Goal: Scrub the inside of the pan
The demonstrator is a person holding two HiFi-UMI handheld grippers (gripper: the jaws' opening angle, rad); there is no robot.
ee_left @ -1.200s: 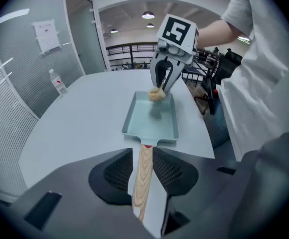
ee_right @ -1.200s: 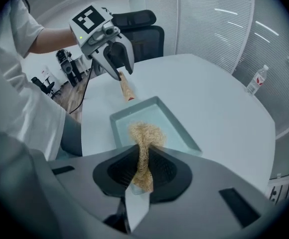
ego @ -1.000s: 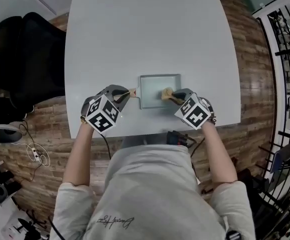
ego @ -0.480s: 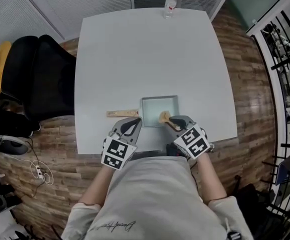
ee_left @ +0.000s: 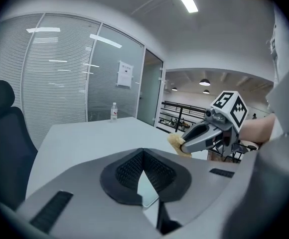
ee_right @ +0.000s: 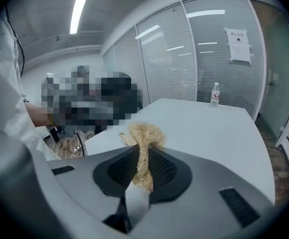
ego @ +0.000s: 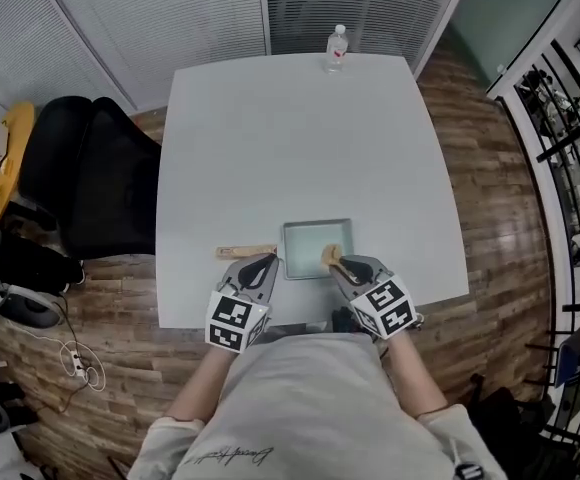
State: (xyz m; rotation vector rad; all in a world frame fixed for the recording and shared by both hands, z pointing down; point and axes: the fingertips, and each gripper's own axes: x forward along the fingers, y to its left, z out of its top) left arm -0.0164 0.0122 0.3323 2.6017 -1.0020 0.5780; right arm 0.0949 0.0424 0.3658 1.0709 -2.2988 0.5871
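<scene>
A square grey pan (ego: 315, 246) sits near the front edge of the white table (ego: 290, 148), its wooden handle (ego: 245, 252) pointing left. My left gripper (ego: 267, 261) hovers just in front of the handle and the pan's left corner. It is shut and empty, and in the left gripper view its jaws (ee_left: 143, 152) meet with nothing between them. My right gripper (ego: 337, 263) is shut on a tan fibre scrubber (ego: 328, 256) over the pan's near right corner. The scrubber (ee_right: 144, 136) sticks out past the pads. The right gripper (ee_left: 184, 146) shows raised in the left gripper view.
A water bottle (ego: 337, 46) stands at the table's far edge. A black office chair (ego: 80, 168) is to the left of the table. Metal racks (ego: 570, 118) line the right side. Cables lie on the wood floor (ego: 70, 353) at the left.
My left gripper let go of the pan's handle, shut, and drew back toward me. The right gripper pulled the scrubber to the pan's near edge. The head view now takes in more of the room.
</scene>
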